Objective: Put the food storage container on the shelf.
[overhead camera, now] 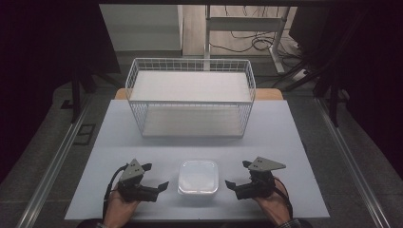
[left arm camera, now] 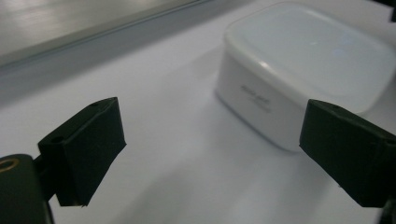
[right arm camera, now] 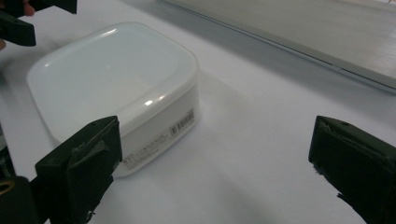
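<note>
A white lidded plastic box (overhead camera: 198, 176) sits near the front of the table, between my two grippers. My left gripper (overhead camera: 154, 176) rests to its left, jaws wide open and nothing between them; in the left gripper view the box (left arm camera: 299, 70) lies ahead, off to the right. My right gripper (overhead camera: 237, 174) stands to the right of the box, also open and holding nothing. In the right gripper view the box (right arm camera: 116, 88) lies ahead on the left, a label on its side. Both grippers are apart from the box.
A white wire basket (overhead camera: 190, 97) with two shelves stands at the back middle of the pale table (overhead camera: 285, 137). Metal rails run along both sides of the table. Dark equipment and cables lie on the floor beyond.
</note>
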{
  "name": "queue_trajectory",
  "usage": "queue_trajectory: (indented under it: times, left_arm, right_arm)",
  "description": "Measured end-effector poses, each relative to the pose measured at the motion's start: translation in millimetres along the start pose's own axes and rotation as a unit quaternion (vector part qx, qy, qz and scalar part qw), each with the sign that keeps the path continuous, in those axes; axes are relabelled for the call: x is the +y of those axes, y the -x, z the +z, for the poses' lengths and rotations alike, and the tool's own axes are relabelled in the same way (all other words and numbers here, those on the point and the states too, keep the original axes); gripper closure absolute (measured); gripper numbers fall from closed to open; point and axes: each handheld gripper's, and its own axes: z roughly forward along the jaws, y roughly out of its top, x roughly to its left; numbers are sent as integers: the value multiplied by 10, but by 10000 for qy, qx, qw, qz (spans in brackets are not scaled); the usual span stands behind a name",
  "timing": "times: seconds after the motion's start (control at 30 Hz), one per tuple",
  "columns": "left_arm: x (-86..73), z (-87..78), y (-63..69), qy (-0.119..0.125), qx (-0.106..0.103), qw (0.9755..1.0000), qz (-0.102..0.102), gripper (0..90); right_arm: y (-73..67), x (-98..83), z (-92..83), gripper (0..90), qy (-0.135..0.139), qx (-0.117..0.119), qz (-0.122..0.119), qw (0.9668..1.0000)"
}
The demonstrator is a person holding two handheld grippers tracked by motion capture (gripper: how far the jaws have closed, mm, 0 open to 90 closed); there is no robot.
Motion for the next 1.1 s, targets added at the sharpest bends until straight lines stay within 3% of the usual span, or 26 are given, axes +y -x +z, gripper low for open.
queue_trajectory:
  times: [0.1, 0.2, 0.37, 0.6, 0.77, 0.87, 0.97, 1.1]
  left_arm:
    - [45, 30, 54, -125, -61, 9999, 81, 62]
    - [94, 50, 100, -63, -222, 9997, 94, 73]
    - [191, 136, 172, -148, -224, 9994, 207, 94]
    - [324, 254, 254, -245, -294, 9989, 263, 139]
    - [390, 404, 248, -373, -416, 9980, 306, 164]
    - [410, 519, 219, -466, -552, 9972, 210, 148]
    - [361, 562, 219, -480, -840, 9953, -10, 117]
    - [322, 532, 234, -580, -1063, 9923, -270, 160]
  right_arm:
    - [-42, 53, 3, 22, -5, 120, 112, 9999]
    - [-96, 102, 18, 5, -22, 155, 68, 9999]
    - [-166, 164, 98, 8, -188, 319, 151, 9992]
    - [-290, 238, 186, 109, -363, 463, 72, 9982]
    - [-297, 272, 305, 125, -535, 499, 32, 9973]
    - [-282, 290, 412, 83, -680, 554, 75, 9961]
    - [-284, 261, 507, 44, -897, 689, 178, 9934]
    - [-292, 241, 488, 111, -981, 915, 360, 9903]
